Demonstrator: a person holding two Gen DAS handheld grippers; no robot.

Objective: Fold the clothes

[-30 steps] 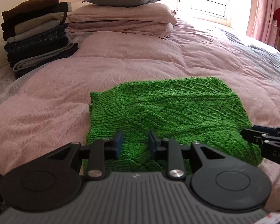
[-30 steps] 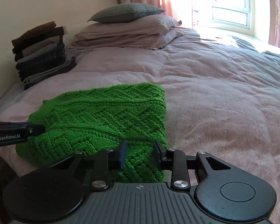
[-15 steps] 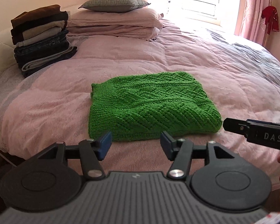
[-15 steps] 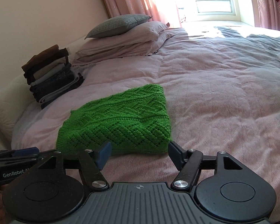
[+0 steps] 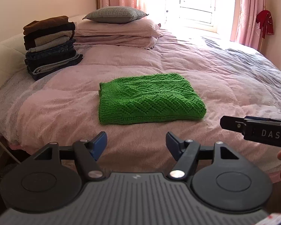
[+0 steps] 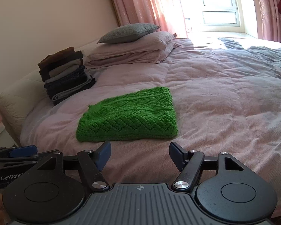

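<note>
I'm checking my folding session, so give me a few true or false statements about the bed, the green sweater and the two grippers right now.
1. The green knit sweater lies folded on the pink duvet. True.
2. The left gripper clamps the sweater. False: its jaws are opening, nothing between them.
3. The stack of folded clothes sits beside the pillows. True.
4. The right gripper is shut. False: it is open and empty.
5. The grey cushion lies under the pillows. False: on top.

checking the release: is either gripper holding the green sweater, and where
Nothing is held. The left gripper, jaws opening, and the right gripper are both empty, short of the folded green sweater.
</note>
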